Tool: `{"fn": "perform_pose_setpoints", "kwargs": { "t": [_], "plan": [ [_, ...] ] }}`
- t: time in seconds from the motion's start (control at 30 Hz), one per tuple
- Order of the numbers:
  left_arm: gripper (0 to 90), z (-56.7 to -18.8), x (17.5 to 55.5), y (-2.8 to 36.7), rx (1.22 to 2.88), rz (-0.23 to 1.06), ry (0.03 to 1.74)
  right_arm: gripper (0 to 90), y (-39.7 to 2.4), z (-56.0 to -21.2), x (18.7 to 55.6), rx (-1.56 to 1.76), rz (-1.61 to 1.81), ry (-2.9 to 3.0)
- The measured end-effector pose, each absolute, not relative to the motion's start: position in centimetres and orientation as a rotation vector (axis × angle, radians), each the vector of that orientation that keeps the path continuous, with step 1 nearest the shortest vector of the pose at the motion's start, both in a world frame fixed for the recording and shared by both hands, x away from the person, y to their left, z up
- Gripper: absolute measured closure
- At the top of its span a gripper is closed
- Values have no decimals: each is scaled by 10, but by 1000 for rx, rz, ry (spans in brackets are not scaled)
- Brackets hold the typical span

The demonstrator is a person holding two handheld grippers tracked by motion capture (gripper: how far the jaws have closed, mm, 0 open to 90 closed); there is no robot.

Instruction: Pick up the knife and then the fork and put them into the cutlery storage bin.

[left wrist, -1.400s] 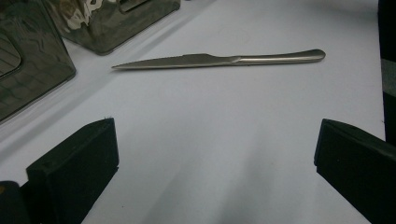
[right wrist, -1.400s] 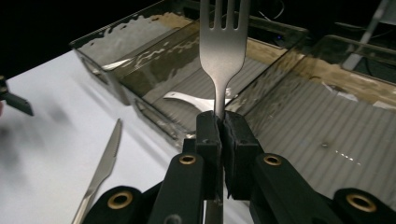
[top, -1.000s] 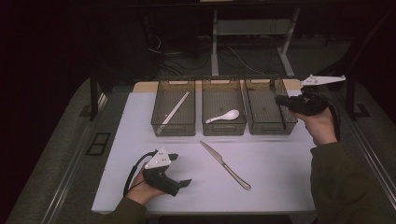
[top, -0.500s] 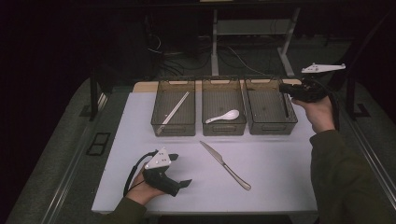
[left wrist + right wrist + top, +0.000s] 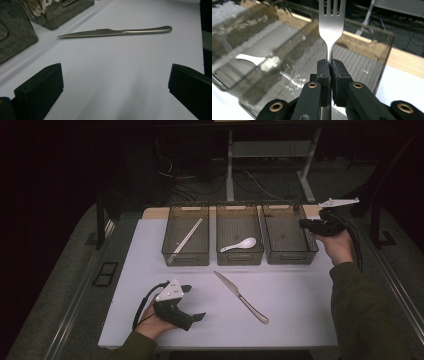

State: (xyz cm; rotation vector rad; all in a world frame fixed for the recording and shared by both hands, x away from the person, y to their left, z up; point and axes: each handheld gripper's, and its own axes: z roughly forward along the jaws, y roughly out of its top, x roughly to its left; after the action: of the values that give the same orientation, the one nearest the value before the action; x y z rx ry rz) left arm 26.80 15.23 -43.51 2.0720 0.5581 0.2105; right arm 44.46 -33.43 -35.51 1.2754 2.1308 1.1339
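My right gripper is shut on the neck of a metal fork, tines pointing away from me. In the high view this gripper hovers at the right edge of the rightmost smoky bin. A table knife lies diagonally on the white mat, below the middle bin. My left gripper rests on the mat at the front left, open, nothing between its jaws. In the left gripper view the knife lies crosswise beyond the open gripper, tip to the left.
Three smoky bins stand in a row at the back of the white mat. The left bin holds a pale stick-like utensil; the middle bin holds a white spoon. Table legs and cables lie beyond the far edge.
My right gripper has carried the fork to the right and a little farther back, from over the right bin to its right edge. The left gripper and knife have stayed put.
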Motion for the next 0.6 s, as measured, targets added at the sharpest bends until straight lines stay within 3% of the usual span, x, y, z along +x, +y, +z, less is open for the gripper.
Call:
{"fn": "perform_pose_setpoints", "kwargs": {
  "t": [0.6],
  "plan": [
    [0, -436, 268, 152, 2071, 210, 559, 853, -339, -384, 445, 1319, 1043, 2212]
  ]
}}
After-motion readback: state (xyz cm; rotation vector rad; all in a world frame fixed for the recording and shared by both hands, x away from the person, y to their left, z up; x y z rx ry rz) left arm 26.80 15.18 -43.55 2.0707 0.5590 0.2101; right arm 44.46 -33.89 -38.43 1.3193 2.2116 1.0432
